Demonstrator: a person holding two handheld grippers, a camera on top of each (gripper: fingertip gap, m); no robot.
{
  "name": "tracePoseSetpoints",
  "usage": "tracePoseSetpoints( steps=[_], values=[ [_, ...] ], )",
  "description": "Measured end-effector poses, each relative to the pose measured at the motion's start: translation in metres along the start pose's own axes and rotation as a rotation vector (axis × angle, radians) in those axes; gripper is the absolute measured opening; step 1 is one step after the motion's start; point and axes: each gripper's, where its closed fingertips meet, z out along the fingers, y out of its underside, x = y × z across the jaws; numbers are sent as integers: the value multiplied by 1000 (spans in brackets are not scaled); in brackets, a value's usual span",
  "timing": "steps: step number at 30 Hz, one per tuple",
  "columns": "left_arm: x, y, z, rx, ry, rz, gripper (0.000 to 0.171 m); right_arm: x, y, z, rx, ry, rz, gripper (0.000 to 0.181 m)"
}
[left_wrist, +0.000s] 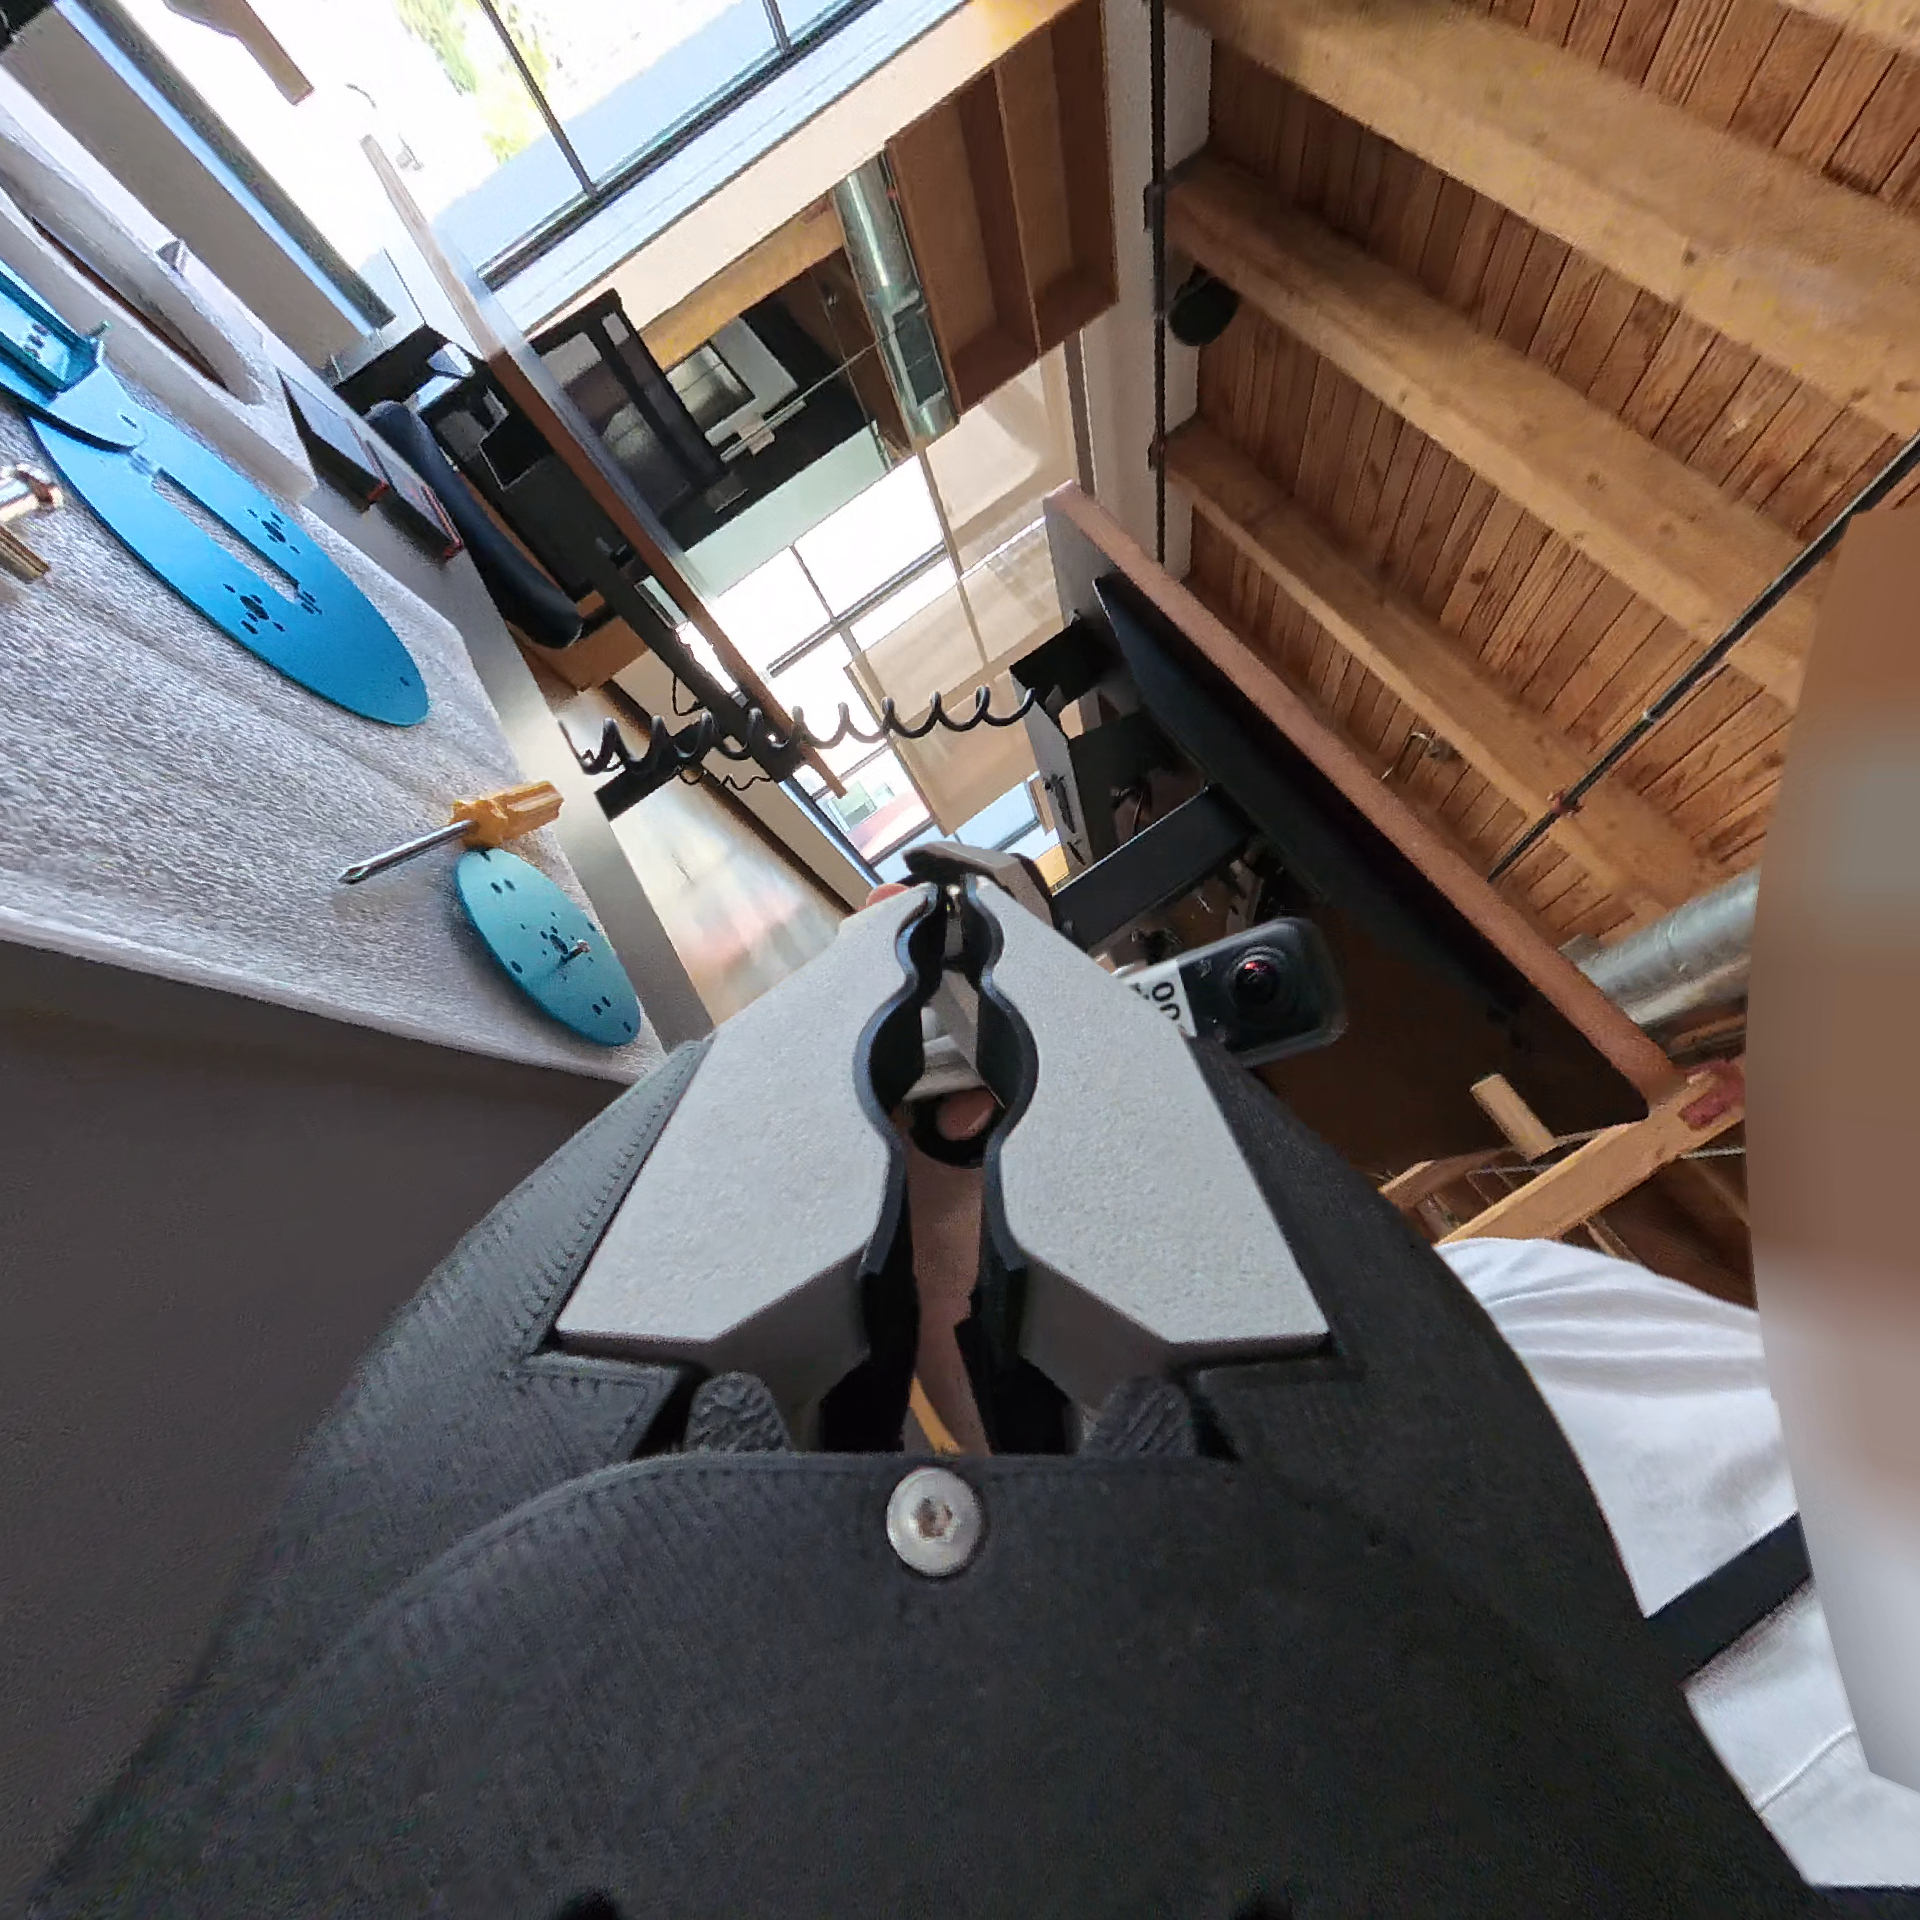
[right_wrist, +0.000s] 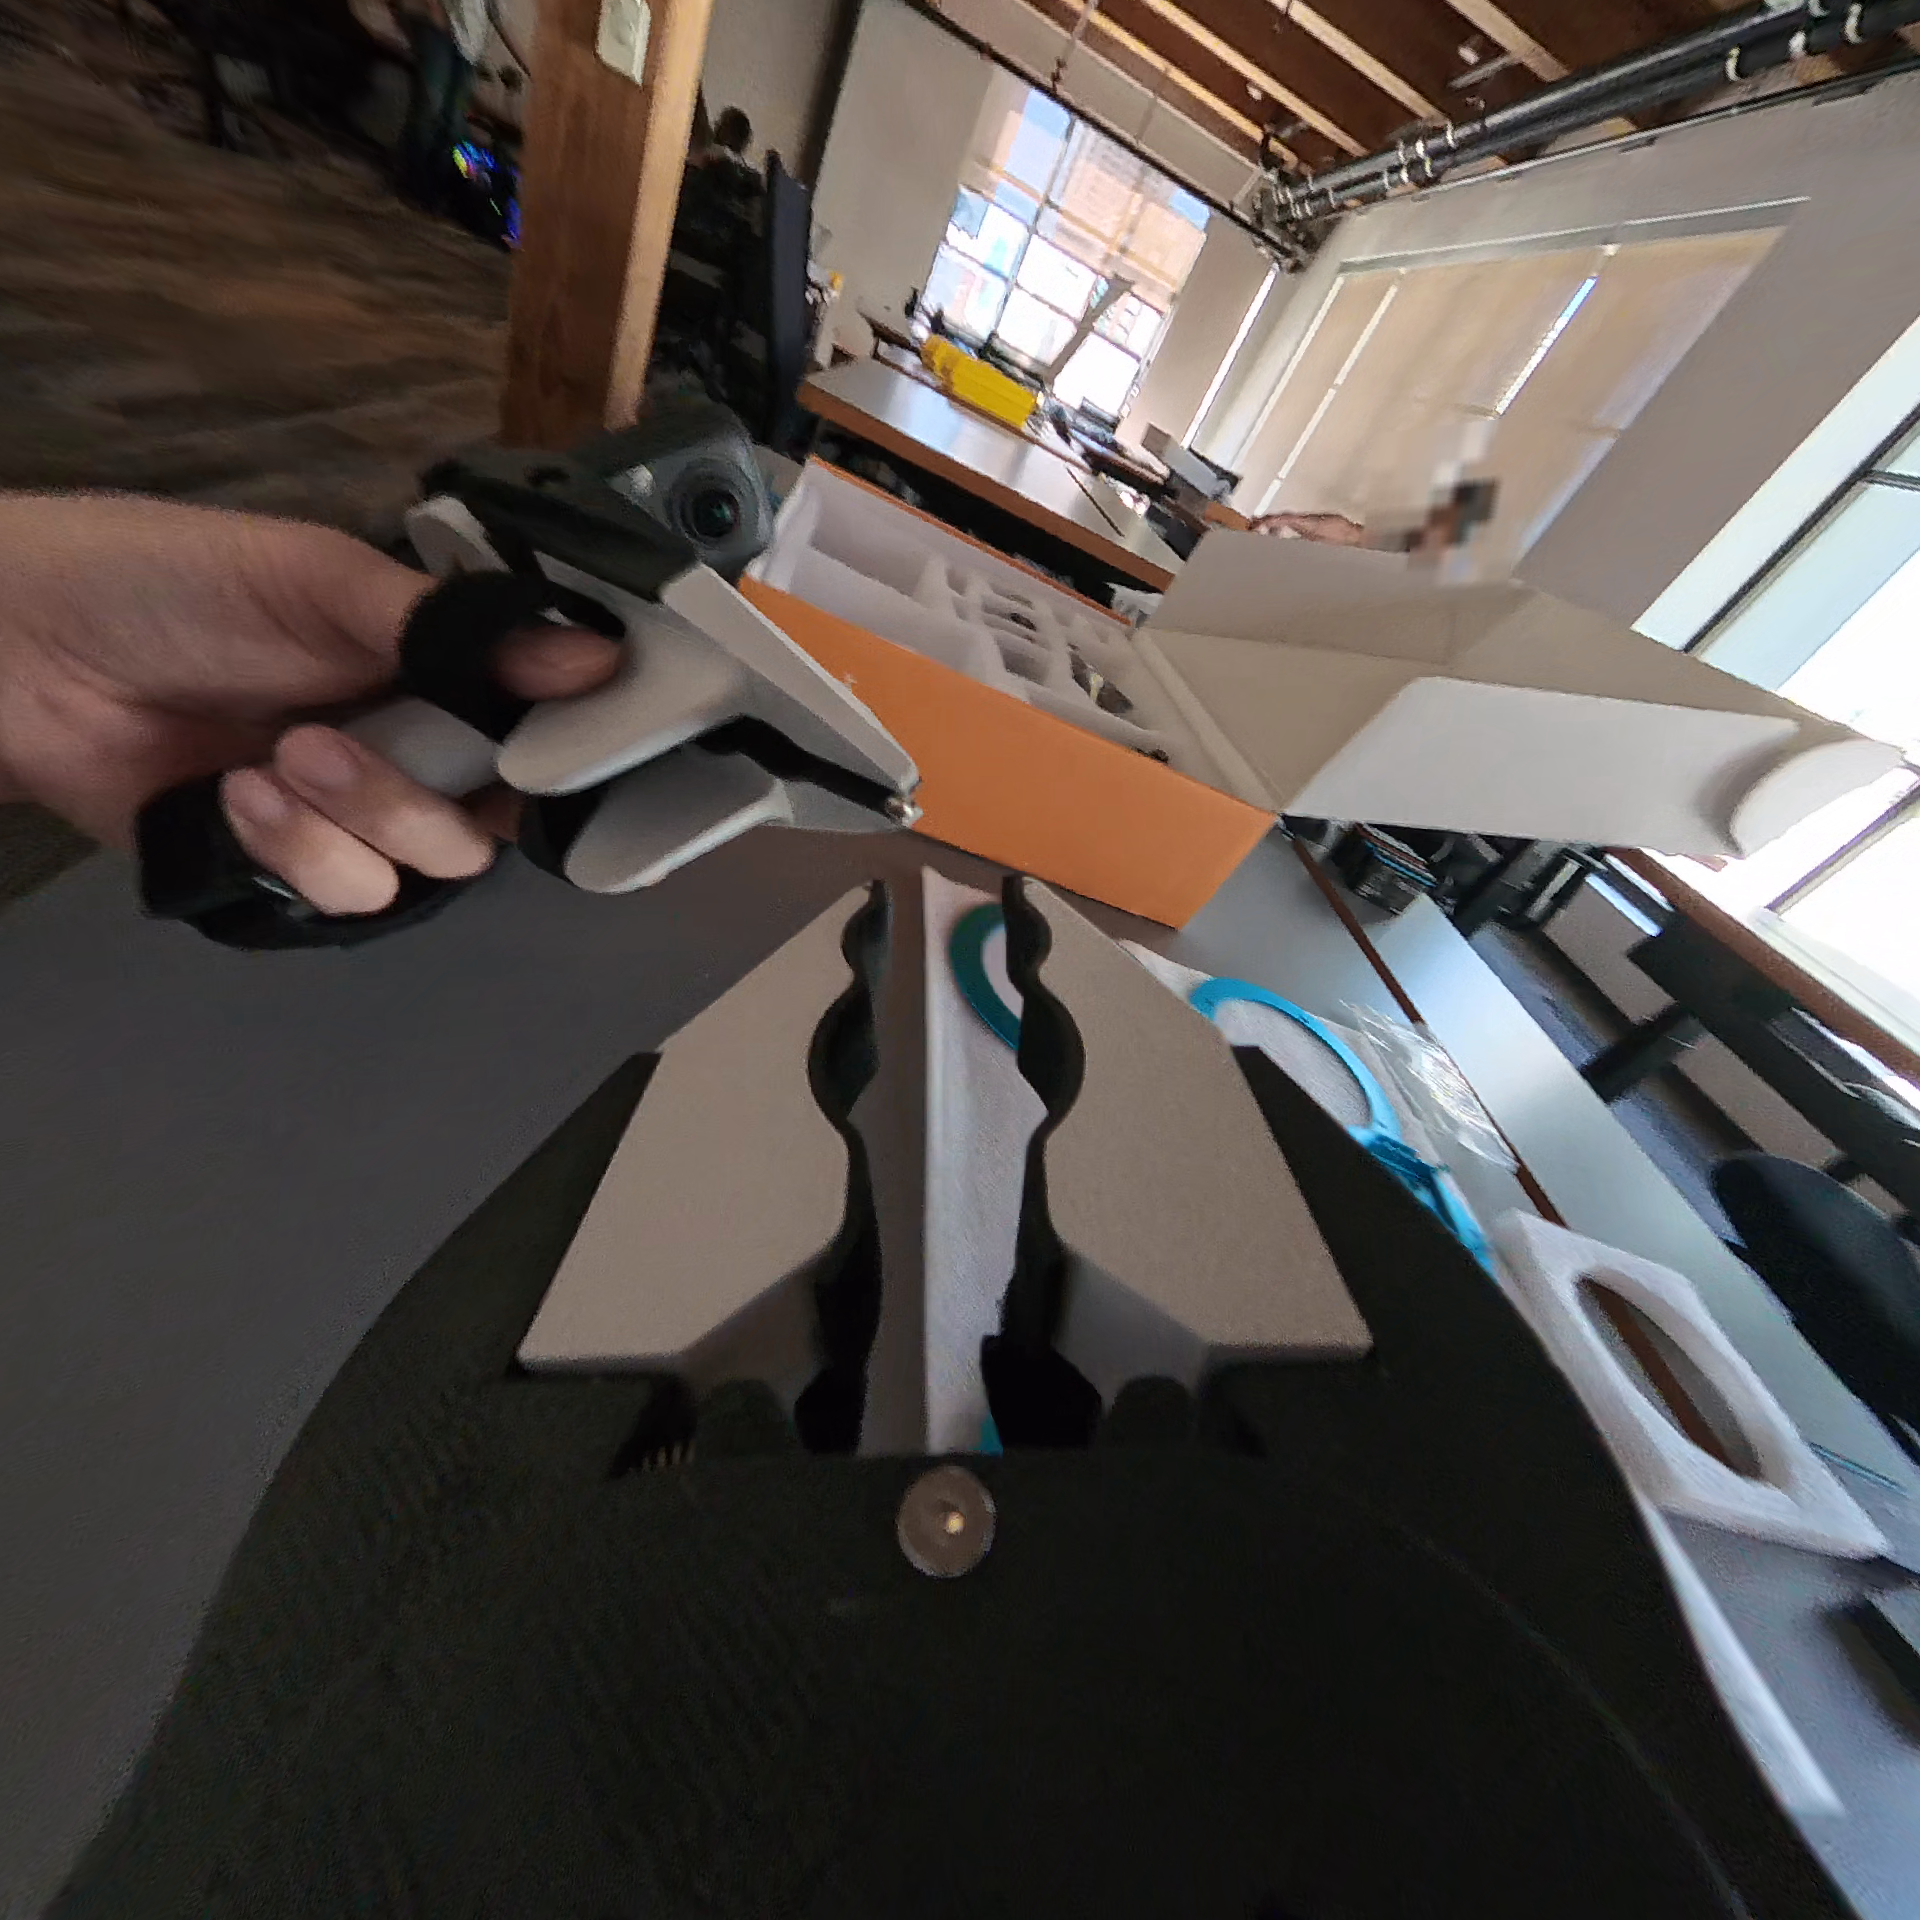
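Note:
My left gripper (left_wrist: 951, 906) is shut on a small silvery screw (left_wrist: 954, 891) pinched at its very fingertips. The right wrist view shows the same gripper (right_wrist: 891, 802) in a hand (right_wrist: 208, 665), with the screw (right_wrist: 904, 807) sticking out of the tips just above my right gripper. My right gripper (right_wrist: 945, 909) is open with nothing between its fingers, and its tips are right below the screw. Its camera (left_wrist: 1262, 977) shows behind the left fingers. Both are off the edge of the foam mat (left_wrist: 187, 790).
On the mat lie a large blue disc (left_wrist: 239, 561), a small blue disc (left_wrist: 545, 956) and a yellow-handled screwdriver (left_wrist: 457, 831). An open orange box (right_wrist: 1039, 769) with a white foam insert stands ahead. Blue rings (right_wrist: 1299, 1039) and a white foam frame (right_wrist: 1662, 1382) lie to the right.

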Motion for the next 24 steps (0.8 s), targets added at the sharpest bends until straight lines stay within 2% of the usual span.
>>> tracePoseSetpoints(
  steps=[3, 4, 5, 6, 8, 10, 13, 17, 18, 20, 24],
  values=[
    [-6, 4, -1, 7, -39, -16, 1, 47, 23, -31, -104, 102, -104, 17],
    [-8, 6, -2, -6, -55, -16, 1, 66, 34, -44, -137, 89, -125, 17],
    [-11, 8, -3, -19, -77, -12, 1, 83, 52, -54, -186, 38, -127, 17],
    [-14, 9, -3, -28, -98, -1, 1, 90, 73, -61, -231, -73, -101, 20],
    [-17, 11, -4, -51, -128, 21, 0, 106, 116, -71, -345, -256, 9, 26],
    [-18, 10, -3, -62, -144, 39, 0, 113, 143, -74, -412, -383, 86, 25],
    [-20, 7, -1, -54, -162, 60, 1, 118, 155, -65, -417, -476, 68, 26],
    [-22, 5, 1, -27, -171, 58, 1, 103, 178, -61, -500, -640, 203, 32],
    [-22, 5, 1, -21, -177, 59, 1, 101, 182, -61, -511, -653, 216, 33],
    [-24, 4, 0, -13, -188, 62, 1, 104, 178, -58, -464, -642, 243, 19],
    [-31, -4, -4, 21, -221, 49, 1, 105, 174, -57, -424, -595, 338, 17]
  ],
)
